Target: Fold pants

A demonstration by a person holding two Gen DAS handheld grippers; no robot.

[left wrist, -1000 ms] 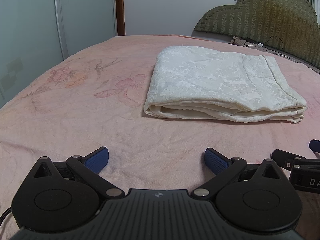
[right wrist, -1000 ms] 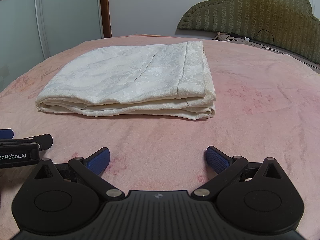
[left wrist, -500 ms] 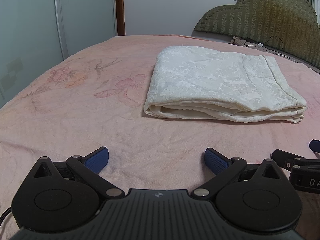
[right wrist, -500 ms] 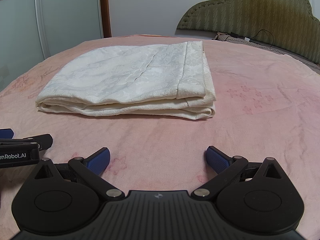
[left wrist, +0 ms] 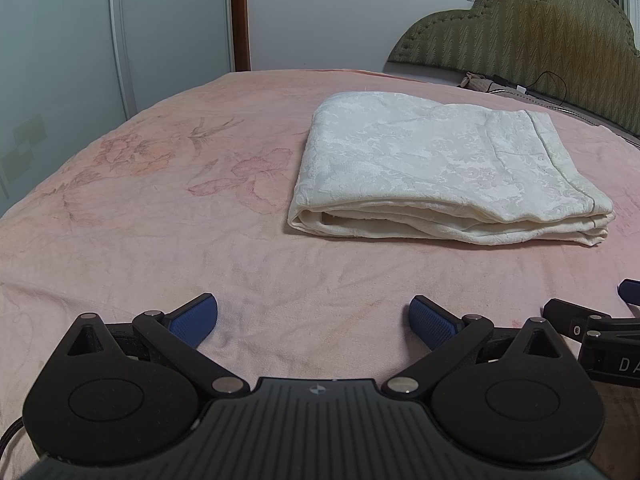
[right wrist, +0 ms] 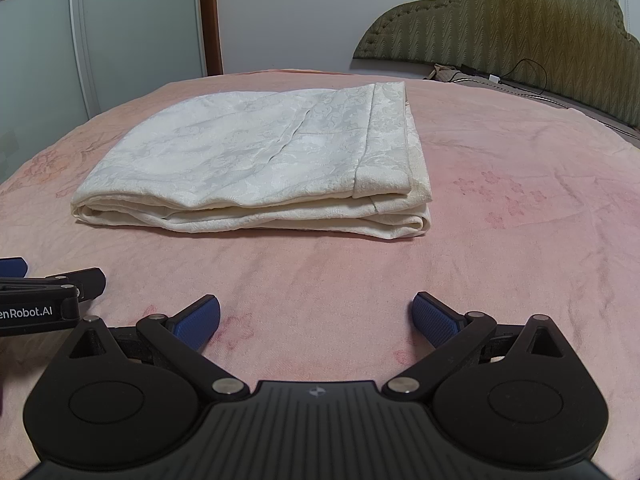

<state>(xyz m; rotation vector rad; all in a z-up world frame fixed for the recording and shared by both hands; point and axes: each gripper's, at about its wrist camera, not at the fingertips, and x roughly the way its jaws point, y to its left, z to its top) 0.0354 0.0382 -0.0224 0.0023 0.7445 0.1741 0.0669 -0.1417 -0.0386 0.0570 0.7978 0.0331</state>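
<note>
The white patterned pants [left wrist: 440, 168] lie folded in a flat rectangle on the pink bed, ahead and to the right in the left wrist view. They also show in the right wrist view [right wrist: 264, 164], ahead and to the left. My left gripper [left wrist: 314, 316] is open and empty, resting low on the bed short of the pants. My right gripper [right wrist: 316, 314] is open and empty, also short of the pants. Each gripper shows at the edge of the other's view: the right one [left wrist: 600, 332] and the left one [right wrist: 44, 292].
The pink floral bedspread [left wrist: 160, 208] covers the bed. An olive padded headboard [left wrist: 540, 28] stands at the back right with cables and small items [left wrist: 500, 84] at its base. Wardrobe doors [left wrist: 100, 40] stand at the left.
</note>
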